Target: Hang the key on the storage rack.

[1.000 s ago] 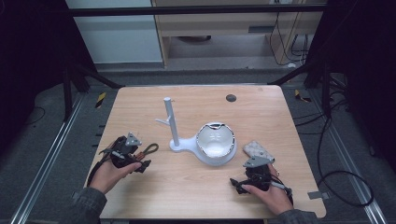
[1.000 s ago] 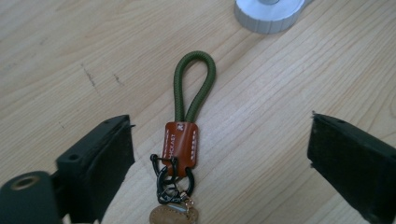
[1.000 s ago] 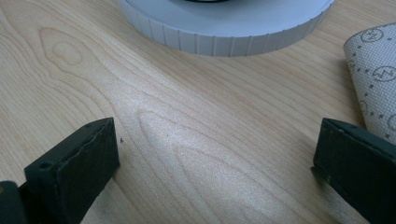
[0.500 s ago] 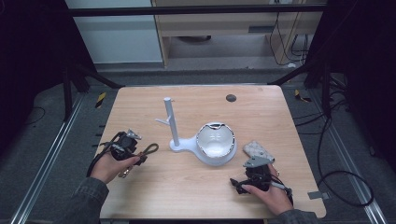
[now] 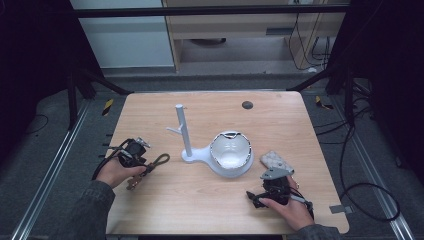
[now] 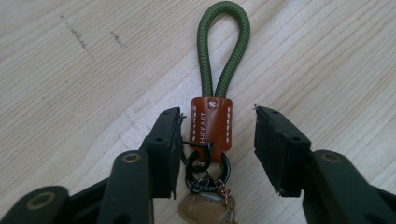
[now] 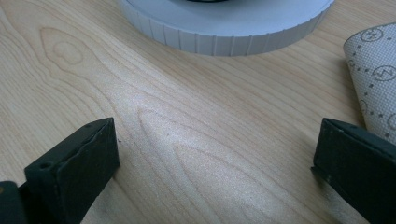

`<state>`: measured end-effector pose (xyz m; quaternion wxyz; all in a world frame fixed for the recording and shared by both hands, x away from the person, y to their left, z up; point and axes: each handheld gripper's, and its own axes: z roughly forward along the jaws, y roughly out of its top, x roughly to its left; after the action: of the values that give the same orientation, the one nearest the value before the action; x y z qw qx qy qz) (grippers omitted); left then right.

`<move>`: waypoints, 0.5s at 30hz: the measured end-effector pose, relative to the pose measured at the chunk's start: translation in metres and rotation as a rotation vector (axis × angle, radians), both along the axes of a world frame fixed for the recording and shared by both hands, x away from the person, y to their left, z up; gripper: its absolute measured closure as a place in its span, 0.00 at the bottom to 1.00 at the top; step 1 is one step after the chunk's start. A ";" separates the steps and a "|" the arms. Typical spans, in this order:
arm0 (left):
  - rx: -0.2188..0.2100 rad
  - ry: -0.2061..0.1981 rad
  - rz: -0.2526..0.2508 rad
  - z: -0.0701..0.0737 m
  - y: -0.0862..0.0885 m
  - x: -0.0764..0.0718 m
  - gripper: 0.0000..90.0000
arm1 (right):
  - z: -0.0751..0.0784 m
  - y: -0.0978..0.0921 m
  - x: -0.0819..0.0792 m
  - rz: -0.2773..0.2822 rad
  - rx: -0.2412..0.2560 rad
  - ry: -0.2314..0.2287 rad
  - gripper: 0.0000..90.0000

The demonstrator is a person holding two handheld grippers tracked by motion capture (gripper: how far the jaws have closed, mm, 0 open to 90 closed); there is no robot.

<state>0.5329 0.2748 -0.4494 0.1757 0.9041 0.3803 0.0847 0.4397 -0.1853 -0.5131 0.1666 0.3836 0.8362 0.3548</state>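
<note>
While lying flat on the table (image 5: 210, 200) at lower left of the high view, keychain (image 6: 212, 126) sits between jaws of left gripper (image 6: 217, 140), spread apart, one on each side of brown leather tab (image 6: 211, 122), not clamped. Green cord loop (image 6: 223, 46) pointing toward top of left gripper view; black rings (image 6: 205, 170) low at centre. Right gripper (image 7: 215, 163) at lower right of the high view, jaws wide apart over bare wood. White stand (image 5: 220, 155) at centre, patterned cloth (image 5: 276, 160) just right of it.
</note>
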 end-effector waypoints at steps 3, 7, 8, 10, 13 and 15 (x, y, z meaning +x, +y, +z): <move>0.002 0.014 -0.022 -0.002 -0.003 0.002 0.61 | 0.000 0.000 0.000 0.000 0.000 0.000 0.00; 0.019 0.022 -0.033 -0.004 -0.006 0.006 0.60 | 0.000 0.000 0.000 -0.002 0.000 0.001 0.00; 0.020 0.020 -0.034 -0.004 -0.006 0.007 0.60 | 0.000 0.000 0.000 0.000 0.000 0.000 0.00; 0.018 0.023 -0.030 -0.004 -0.006 0.008 0.61 | 0.000 0.000 0.000 0.000 0.000 0.000 0.00; 0.037 0.033 -0.038 -0.006 -0.005 0.009 0.61 | 0.000 0.000 0.000 0.000 0.000 0.000 0.00; 0.036 0.038 -0.039 -0.007 -0.004 0.010 0.63 | 0.000 0.000 0.000 -0.002 -0.001 0.002 0.00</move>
<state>0.5431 0.2712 -0.4561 0.1537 0.9159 0.3641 0.0710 0.4395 -0.1852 -0.5130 0.1664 0.3845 0.8361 0.3540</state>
